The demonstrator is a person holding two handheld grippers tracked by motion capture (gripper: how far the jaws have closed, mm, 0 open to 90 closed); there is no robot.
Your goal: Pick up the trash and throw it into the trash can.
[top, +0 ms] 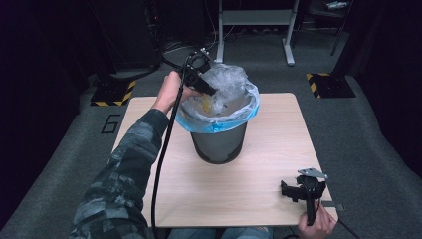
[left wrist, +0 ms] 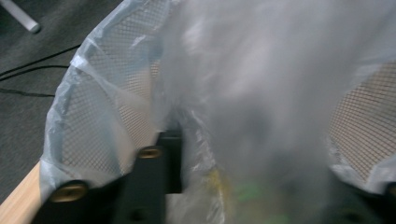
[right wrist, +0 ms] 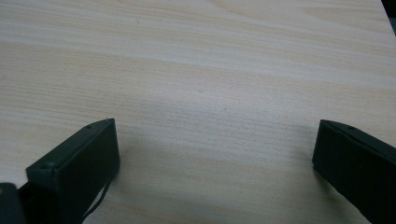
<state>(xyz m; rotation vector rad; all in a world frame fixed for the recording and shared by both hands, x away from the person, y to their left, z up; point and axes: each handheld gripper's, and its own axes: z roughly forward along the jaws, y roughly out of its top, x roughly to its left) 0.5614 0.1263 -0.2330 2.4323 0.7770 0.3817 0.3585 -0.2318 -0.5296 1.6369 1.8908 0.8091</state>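
A black mesh wastebasket [top: 219, 142] is stood upright on the light wooden table [top: 268, 164], a bit back of the middle, so its long axis runs straight up and the open mouth is pointed at the ceiling. It's lined with a thin bag, clear with a bluish tint [top: 234, 118], which is folded down over the rim as a blue band and bunched up in a crinkly peak at the far side. Something yellowish [top: 206, 103] can be made out inside, though what it is can't be told. The left gripper [top: 210, 91] is held at the near-left rim, angled down into the mouth, and in the left gripper view the liner film [left wrist: 261, 93] is draped right across the jaws with the mesh wall [left wrist: 112, 107] seen through it; whether those jaws are pinching the plastic or just sitting in it can't be told, it's too blurry. The right gripper [top: 287, 192] is parked low at the near-right corner of the table, well apart from the basket, and its jaws are spread wide over bare wood [right wrist: 201, 88] with nothing between them.
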